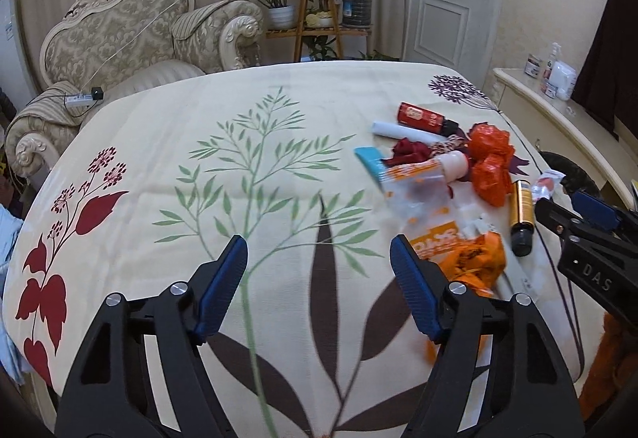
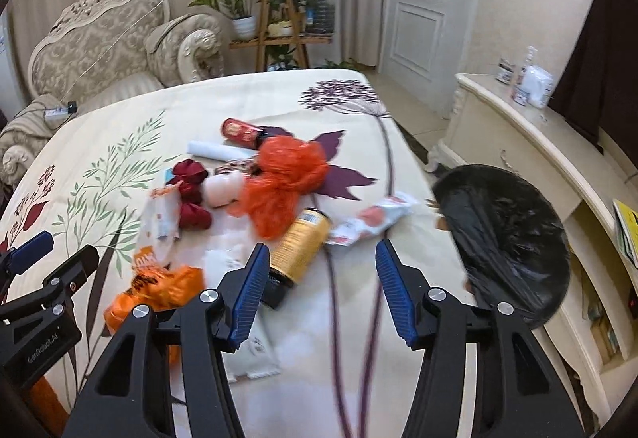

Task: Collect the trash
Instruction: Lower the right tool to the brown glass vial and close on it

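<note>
The gold can (image 2: 300,244) lies on the counter (image 2: 339,358), just left of the right gripper (image 2: 319,278), its black end toward the gripper. That gripper is nearer, spread apart and empty; the left gripper (image 1: 319,270) is empty too.

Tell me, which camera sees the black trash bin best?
The right wrist view. There the black trash bin, lined with a black bag, shows most of its open mouth beside the table. The left wrist view catches only a dark sliver at the table's right edge.

Both wrist views angled down over the table (image 1: 319,87), sharing the trash pile (image 2: 287,174), near
</note>
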Demonstrator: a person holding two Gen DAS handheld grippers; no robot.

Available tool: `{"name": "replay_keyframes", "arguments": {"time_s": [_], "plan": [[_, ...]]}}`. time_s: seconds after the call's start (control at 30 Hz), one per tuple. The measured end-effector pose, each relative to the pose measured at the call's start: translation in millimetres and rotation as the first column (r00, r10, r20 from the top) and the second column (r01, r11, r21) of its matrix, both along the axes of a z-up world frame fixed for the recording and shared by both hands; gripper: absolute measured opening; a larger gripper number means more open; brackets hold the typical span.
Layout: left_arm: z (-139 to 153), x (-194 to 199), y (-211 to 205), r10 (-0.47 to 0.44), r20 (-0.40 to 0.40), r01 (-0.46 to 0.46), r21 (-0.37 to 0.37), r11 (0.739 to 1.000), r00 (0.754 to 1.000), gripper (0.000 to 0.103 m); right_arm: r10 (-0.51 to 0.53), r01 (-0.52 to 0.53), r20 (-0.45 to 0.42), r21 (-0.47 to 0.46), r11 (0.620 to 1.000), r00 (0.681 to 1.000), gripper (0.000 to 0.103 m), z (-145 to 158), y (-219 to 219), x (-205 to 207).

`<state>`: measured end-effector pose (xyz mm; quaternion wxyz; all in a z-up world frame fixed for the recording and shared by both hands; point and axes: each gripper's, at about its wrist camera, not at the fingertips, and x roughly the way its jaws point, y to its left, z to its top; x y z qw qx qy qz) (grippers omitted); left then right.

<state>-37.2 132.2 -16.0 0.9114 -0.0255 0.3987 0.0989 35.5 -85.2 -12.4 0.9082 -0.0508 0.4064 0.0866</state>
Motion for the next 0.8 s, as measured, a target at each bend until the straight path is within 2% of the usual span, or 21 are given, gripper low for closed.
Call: {"name": "replay_keyframes", "arguments": {"time_s": [0.17,0.3,0.43,0.53,0.7,0.8], "plan": [[-2,1,7,0.005,0.003,-0.005,-0.001,1.0,1.0,0.072,0.021,-0.021,-0.038,-0.007,1.0,0.999,0.047,-11,13,10],[-5,3,10,0.003,-0.003,-0.003,-0.018,1.0,1.0,0.074,0.021,-0.022,-0.063,-0.018,1.0,0.998,0.046,-19,17,13],[-7,6,9,0.004,-0.006,-0.005,-0.027,1.0,1.0,0.08,0.026,-0.026,-0.085,0.004,1.0,0.996,0.033,-25,14,16],[-7,10,6,0.0,-0.008,0.0,-0.031,1.0,1.0,0.08,0.033,-0.032,-0.084,0.013,0.999,0.996,0.029,-24,12,15],[-2,22,-3,-0.016,0.001,0.016,-0.045,0.999,1.0,0.081,0.049,-0.048,-0.057,0.007,0.999,0.997,0.028,-18,12,10],[0,29,-9,-0.032,0.007,0.032,-0.059,0.998,0.999,0.089,0.055,-0.055,-0.046,0.01,0.998,0.997,0.028,-13,9,7]]}}
